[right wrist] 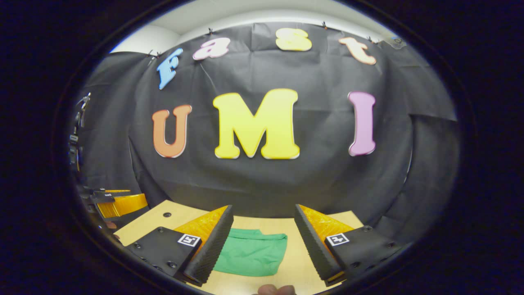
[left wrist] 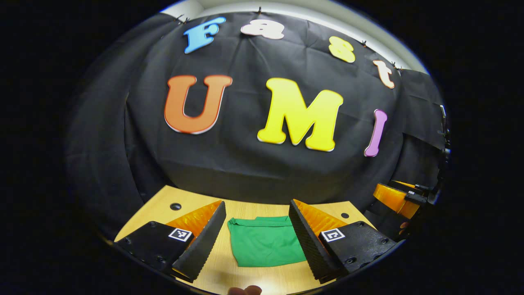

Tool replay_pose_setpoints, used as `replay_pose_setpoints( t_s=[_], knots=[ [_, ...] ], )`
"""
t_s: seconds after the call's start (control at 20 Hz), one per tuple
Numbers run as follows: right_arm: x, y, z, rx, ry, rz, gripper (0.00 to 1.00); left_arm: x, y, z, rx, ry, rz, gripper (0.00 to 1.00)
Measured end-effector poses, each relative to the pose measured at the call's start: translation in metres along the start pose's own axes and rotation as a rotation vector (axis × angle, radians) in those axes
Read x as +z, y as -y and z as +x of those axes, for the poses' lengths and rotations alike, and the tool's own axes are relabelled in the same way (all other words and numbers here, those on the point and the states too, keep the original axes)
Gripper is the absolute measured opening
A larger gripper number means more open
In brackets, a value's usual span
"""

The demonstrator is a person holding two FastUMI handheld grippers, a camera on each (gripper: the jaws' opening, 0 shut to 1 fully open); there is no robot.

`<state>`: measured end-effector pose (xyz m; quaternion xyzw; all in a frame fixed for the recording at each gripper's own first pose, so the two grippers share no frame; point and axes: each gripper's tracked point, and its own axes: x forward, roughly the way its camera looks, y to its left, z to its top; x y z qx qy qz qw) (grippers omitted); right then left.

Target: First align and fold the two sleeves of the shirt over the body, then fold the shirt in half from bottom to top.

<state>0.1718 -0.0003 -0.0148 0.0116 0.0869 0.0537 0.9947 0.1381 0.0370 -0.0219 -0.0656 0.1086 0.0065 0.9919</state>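
A green shirt (left wrist: 264,243) lies folded into a compact rectangle on the wooden table (left wrist: 249,209). In the left gripper view it shows between my left gripper's (left wrist: 257,213) open fingers, which hover above it with nothing held. In the right gripper view the same green shirt (right wrist: 251,252) lies below and slightly left of my right gripper (right wrist: 264,215), which is also open and holds nothing. The right gripper's body (left wrist: 399,198) shows at the right edge of the left gripper view, and the left gripper's body (right wrist: 118,203) at the left edge of the right gripper view.
The table (right wrist: 294,262) ends at the black cloth wall close behind the shirt. Small round holes (left wrist: 175,206) sit near the table's back corners. A fingertip (left wrist: 245,290) shows at the bottom of each view.
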Motion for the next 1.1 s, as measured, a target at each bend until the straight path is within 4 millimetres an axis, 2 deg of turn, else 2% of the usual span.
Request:
replay_pose_setpoints(
  t_s=[0.05, 0.1, 0.15, 0.2, 0.25, 0.3, 0.45, 0.7, 0.8, 1.1],
  knots=[
    [0.013, 0.0, -0.024, -0.017, 0.045, -0.009, 0.95, 0.014, 0.004, -0.022, 0.013, 0.042, 0.019, 0.98],
    [0.021, 0.0, -0.048, -0.033, 0.079, -0.013, 0.93, 0.026, 0.011, -0.048, 0.02, 0.09, 0.03, 1.0],
    [0.024, 0.0, -0.079, -0.045, 0.117, -0.022, 0.95, 0.032, 0.017, -0.067, 0.022, 0.12, 0.037, 0.98],
    [0.025, 0.0, -0.099, -0.06, 0.143, -0.028, 0.93, 0.027, 0.012, -0.088, 0.033, 0.149, 0.046, 0.98],
    [0.024, 0.0, -0.114, -0.069, 0.157, -0.03, 0.95, 0.027, 0.014, -0.103, 0.038, 0.166, 0.054, 0.98],
    [0.018, -0.001, -0.134, -0.072, 0.164, -0.031, 0.93, 0.02, 0.019, -0.118, 0.031, 0.174, 0.054, 0.98],
    [0.002, 0.0, -0.168, -0.085, 0.162, -0.039, 0.93, 0.003, 0.022, -0.15, 0.034, 0.17, 0.072, 1.0],
    [-0.01, -0.002, -0.188, -0.076, 0.135, -0.035, 0.93, -0.003, 0.031, -0.182, 0.035, 0.202, 0.116, 1.0],
    [-0.011, -0.004, -0.192, -0.068, 0.133, -0.027, 0.95, -0.007, 0.033, -0.185, 0.03, 0.193, 0.11, 0.98],
    [-0.008, -0.012, -0.2, -0.05, 0.14, -0.036, 0.94, -0.006, 0.038, -0.191, 0.026, 0.19, 0.11, 0.98]
  ],
)
